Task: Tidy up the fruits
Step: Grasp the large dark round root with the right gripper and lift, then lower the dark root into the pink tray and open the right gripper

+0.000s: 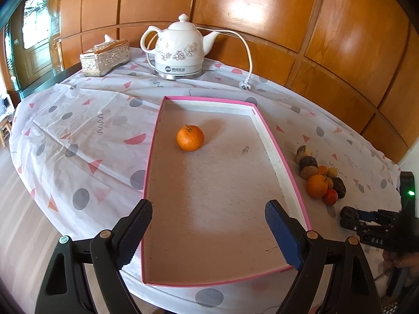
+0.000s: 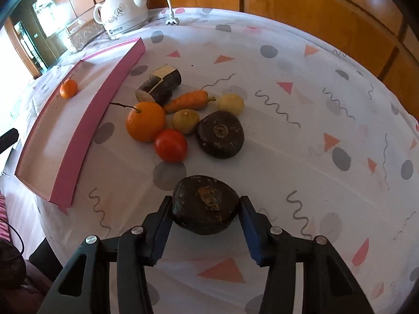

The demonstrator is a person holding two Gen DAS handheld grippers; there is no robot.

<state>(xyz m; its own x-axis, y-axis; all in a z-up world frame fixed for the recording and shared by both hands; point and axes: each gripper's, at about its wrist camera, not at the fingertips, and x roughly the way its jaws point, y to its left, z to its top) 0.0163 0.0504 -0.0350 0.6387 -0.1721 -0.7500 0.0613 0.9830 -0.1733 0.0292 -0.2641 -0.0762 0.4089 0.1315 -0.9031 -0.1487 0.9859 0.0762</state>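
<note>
Right wrist: dark fruit [image 2: 205,204] (between jaws)

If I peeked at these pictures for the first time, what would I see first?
Probably the dark brown fruit sitting between the right gripper's fingers, near the table's front edge. Next, the bright pile behind it: a big orange, a tomato and a carrot. Then the pink tray holding one small orange.
</note>
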